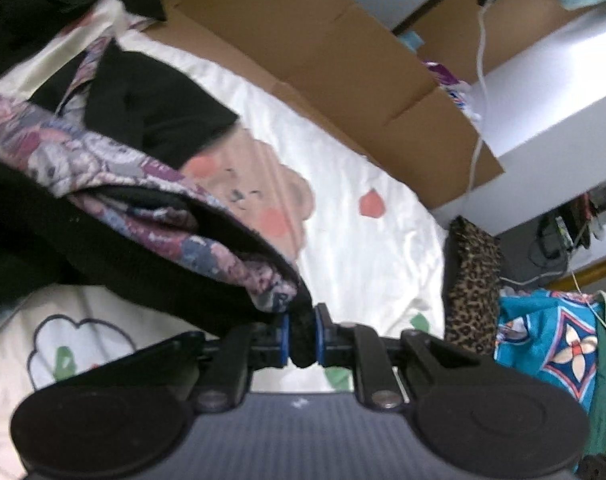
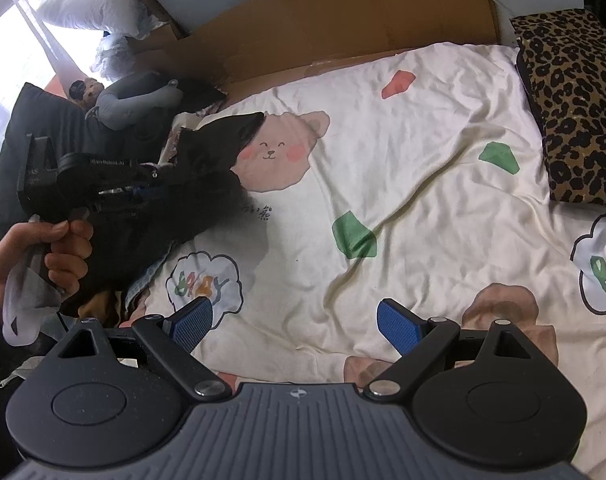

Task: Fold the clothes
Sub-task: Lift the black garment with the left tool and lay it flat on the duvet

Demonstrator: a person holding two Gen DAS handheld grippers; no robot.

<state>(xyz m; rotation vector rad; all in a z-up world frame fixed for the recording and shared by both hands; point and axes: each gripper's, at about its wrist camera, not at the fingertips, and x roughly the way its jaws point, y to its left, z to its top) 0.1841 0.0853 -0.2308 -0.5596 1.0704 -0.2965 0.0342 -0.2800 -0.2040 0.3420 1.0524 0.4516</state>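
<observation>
Cream bedding printed with bears, clouds and coloured patches covers the bed (image 2: 383, 160), which serves as the folding surface; it lies wrinkled but largely bare across its middle. Flattened cardboard (image 1: 323, 52) stands along the far edge against a white wall, and a leopard-print cushion (image 2: 575, 120) sits at one end of the bed. A pile of dark items and a grey neck pillow (image 2: 139, 100) occupies the other end, near a bright window.

The left claw (image 1: 303, 336) is clamped on a fold of a black garment (image 1: 151, 100) with a floral purple lining, blue pads pressed against the cloth. The garment hangs from that grip and trails back toward the pile, part of it resting on the bedding beside the bear print. The right claw (image 2: 293, 324) stands apart and empty, low over the bare bedding, well clear of the garment.

Judged step: drawing the garment out onto the open bedding for spreading. To do it well, the left grip should hold firm on the pinched fold and carry it clear of the pile, while the right claw takes an opposite edge so the cloth lies flat, lining hidden, before any fold. Risk: dragging neighbouring items along.
</observation>
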